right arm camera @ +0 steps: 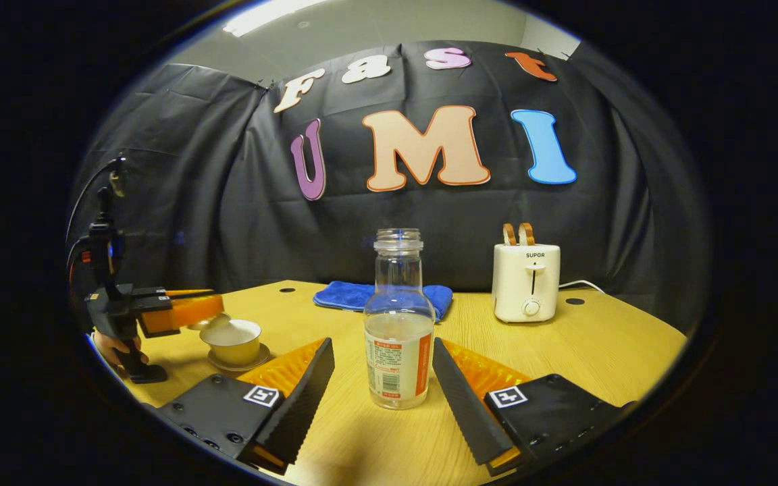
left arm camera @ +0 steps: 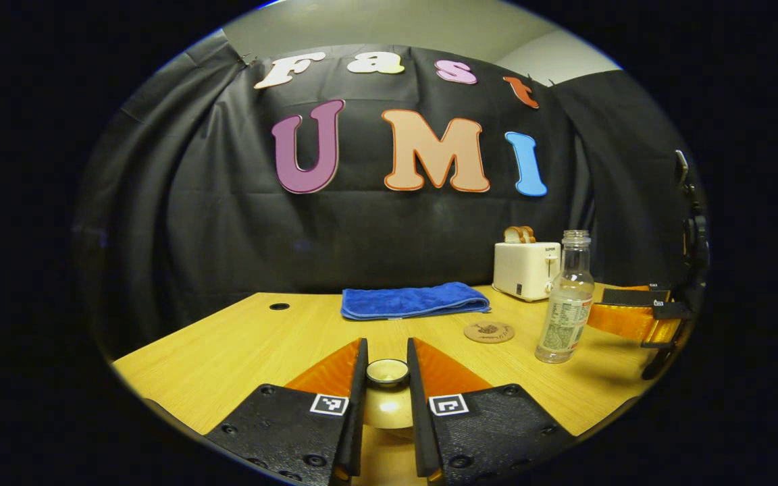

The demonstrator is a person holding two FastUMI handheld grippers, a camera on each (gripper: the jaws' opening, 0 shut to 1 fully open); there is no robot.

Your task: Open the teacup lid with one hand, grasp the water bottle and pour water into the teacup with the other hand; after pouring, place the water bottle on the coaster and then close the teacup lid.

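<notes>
My left gripper (left arm camera: pixel 387 345) is shut on the knob of the cream teacup lid (left arm camera: pixel 387 403), both fingers pressing on it. In the right gripper view, that left gripper (right arm camera: pixel 217 309) holds the lid (right arm camera: pixel 208 322) lifted just up and left of the uncovered teacup (right arm camera: pixel 232 341) on its saucer. The clear water bottle (right arm camera: pixel 399 337), capless and part full, stands upright between the spread fingers of my right gripper (right arm camera: pixel 382 347), which is open and does not touch it. The left gripper view has the bottle (left arm camera: pixel 564 317) at right with the round cork coaster (left arm camera: pixel 489 331) to its left.
A folded blue cloth (left arm camera: pixel 412 300) lies at the back of the wooden table (left arm camera: pixel 240 351). A white toaster (right arm camera: pixel 526 282) with bread in its slots stands at the back right, its cord trailing behind. A hand (right arm camera: pixel 113 351) holds the left gripper.
</notes>
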